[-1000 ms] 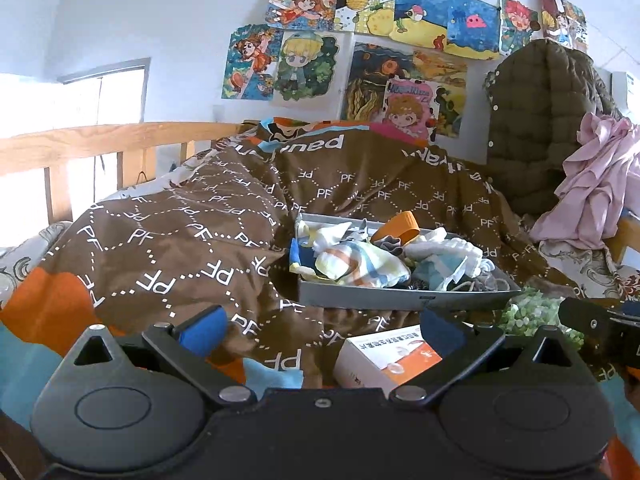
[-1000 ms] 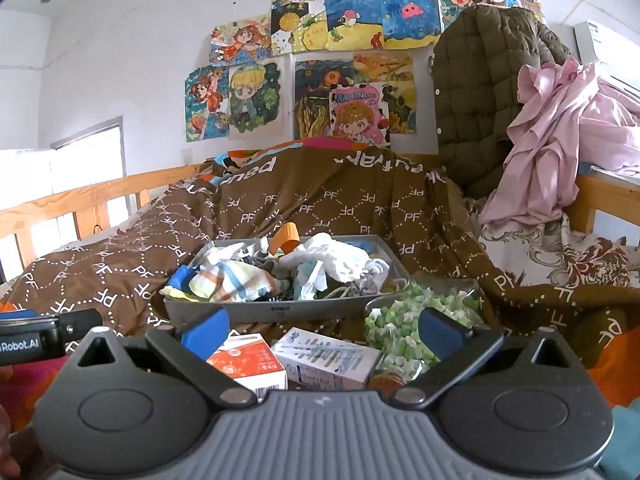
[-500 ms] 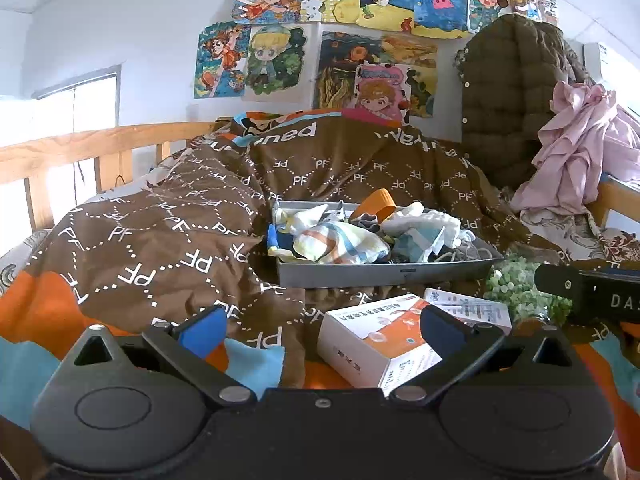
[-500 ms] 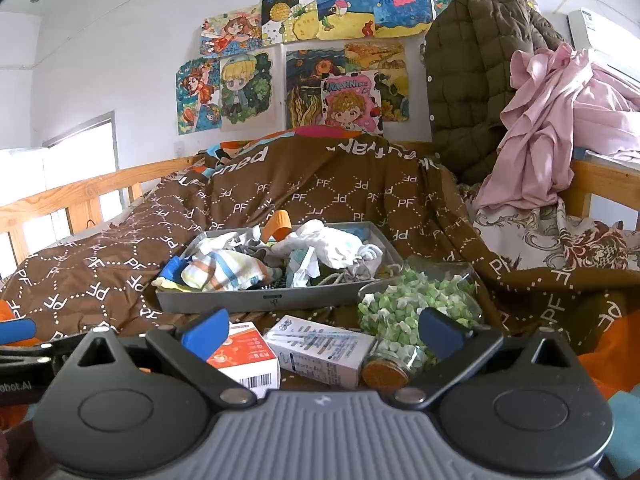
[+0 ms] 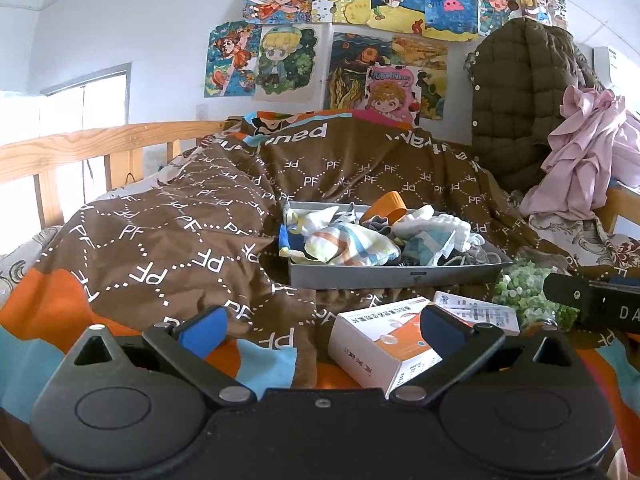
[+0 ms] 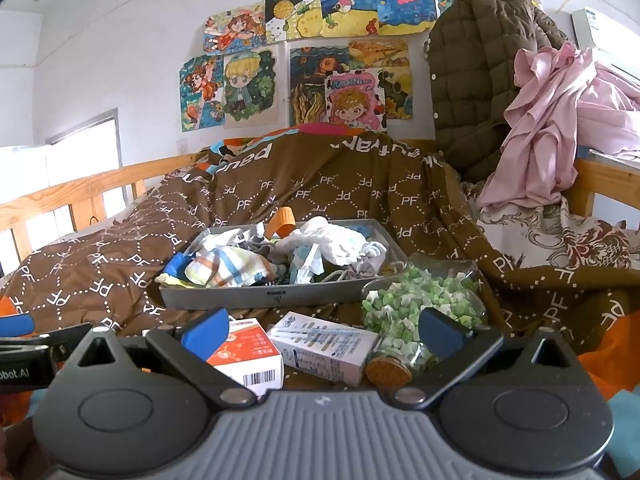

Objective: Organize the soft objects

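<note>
A grey tray (image 5: 384, 275) (image 6: 256, 299) rests on the brown quilt, heaped with soft items: a striped cloth (image 5: 352, 246) (image 6: 228, 268), white cloths (image 6: 336, 244) and an orange roll (image 5: 386, 205). My left gripper (image 5: 320, 330) is open and empty, low over the quilt in front of the tray. An orange-and-white box (image 5: 386, 340) lies by its right finger. My right gripper (image 6: 324, 330) is also open and empty, just behind the boxes (image 6: 324, 346) and a corked jar of green bits (image 6: 416, 312).
The brown "PF" quilt (image 5: 168, 240) covers the bed. A wooden rail (image 5: 80, 148) runs along the left. A green quilted jacket (image 6: 476, 80) and pink clothes (image 6: 560, 120) hang at the right. Drawings cover the back wall.
Both grippers have drawn back and risen slightly, so the tray looks farther off and the boxes and jar show more fully. Both stay open.
</note>
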`<state>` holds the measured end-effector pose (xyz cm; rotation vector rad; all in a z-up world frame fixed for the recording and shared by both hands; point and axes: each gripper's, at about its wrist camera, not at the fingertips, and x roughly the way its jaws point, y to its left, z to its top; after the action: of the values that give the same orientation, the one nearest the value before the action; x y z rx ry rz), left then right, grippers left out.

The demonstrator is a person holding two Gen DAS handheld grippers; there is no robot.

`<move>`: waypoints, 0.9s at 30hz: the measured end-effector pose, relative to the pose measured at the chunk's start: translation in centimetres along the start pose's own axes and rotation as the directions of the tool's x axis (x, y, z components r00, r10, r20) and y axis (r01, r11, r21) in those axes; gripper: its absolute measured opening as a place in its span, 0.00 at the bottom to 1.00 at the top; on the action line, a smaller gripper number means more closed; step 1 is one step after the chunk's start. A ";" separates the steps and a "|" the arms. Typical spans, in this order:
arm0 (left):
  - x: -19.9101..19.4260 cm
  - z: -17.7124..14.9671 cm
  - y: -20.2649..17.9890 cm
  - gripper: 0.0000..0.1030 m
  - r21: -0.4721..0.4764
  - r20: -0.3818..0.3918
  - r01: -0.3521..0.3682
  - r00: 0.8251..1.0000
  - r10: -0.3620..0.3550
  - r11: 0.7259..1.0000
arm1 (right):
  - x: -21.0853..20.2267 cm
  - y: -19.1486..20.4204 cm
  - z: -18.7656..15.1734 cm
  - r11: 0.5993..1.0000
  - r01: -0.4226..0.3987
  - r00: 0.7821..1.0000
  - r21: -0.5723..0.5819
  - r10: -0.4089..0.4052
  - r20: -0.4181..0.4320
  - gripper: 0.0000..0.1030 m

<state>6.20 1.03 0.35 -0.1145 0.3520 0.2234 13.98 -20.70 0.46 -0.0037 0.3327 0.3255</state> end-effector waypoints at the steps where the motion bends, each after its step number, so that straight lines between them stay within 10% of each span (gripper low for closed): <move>1: 0.0 0.0 0.0 0.99 0.001 -0.001 0.000 1.000 0.000 1.000 | 0.0 0.0 0.0 1.000 -0.001 1.000 0.001 0.001 -0.002 1.00; 27: -0.2 -0.2 0.0 0.99 0.011 -0.009 0.016 1.000 -0.016 1.000 | 0.1 -0.2 0.1 1.000 -0.002 1.000 0.005 0.002 -0.007 1.00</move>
<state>5.97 1.01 0.24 -0.1077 0.3611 0.2052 14.12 -20.86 0.53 0.0007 0.3404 0.3270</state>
